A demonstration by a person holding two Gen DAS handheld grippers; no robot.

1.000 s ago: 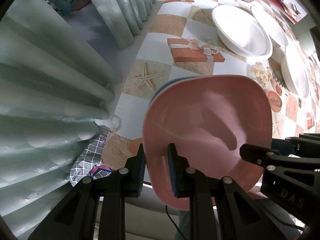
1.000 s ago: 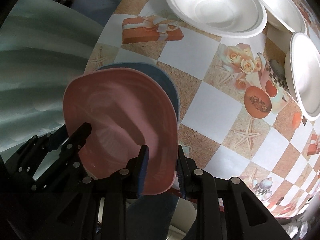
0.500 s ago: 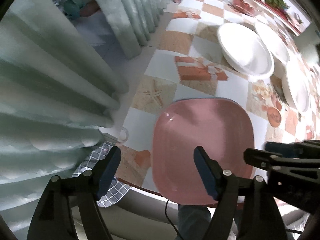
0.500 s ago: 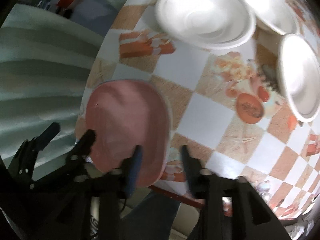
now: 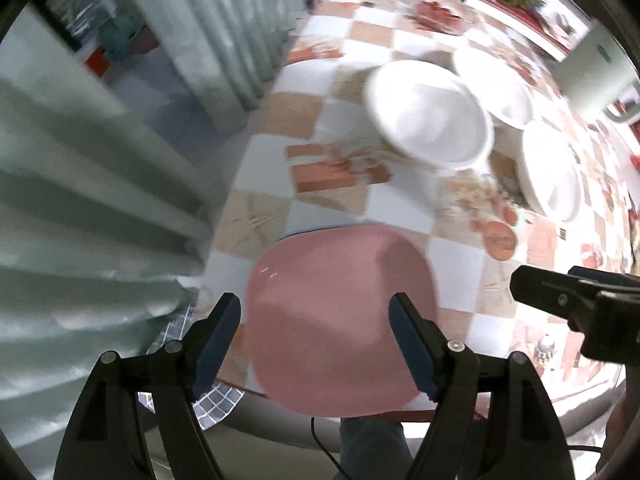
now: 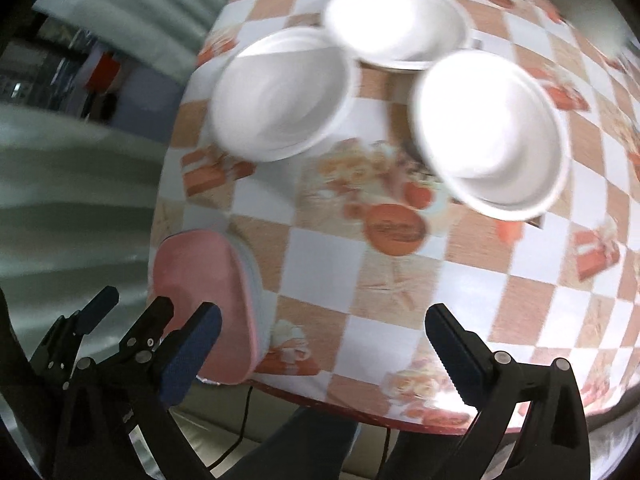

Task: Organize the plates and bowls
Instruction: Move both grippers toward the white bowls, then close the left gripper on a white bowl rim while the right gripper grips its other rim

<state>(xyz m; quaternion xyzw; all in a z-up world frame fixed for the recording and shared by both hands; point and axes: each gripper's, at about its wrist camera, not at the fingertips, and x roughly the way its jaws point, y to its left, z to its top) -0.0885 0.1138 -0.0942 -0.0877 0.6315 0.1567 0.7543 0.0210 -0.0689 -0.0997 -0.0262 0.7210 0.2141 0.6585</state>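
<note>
While lying flat near the worktop edge, pink plate sitting on another plate, only a pale rim peeking out. Left claw hanging released above pink plate, gripping nothing. Right claw likewise spread wide, just beside pink plate. Three white bowls clustering well beyond pink plate, blurred.

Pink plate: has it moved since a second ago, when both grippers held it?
Yes. The pink plate went down onto the stack at the table edge; both grippers have let go and pulled back.
</note>
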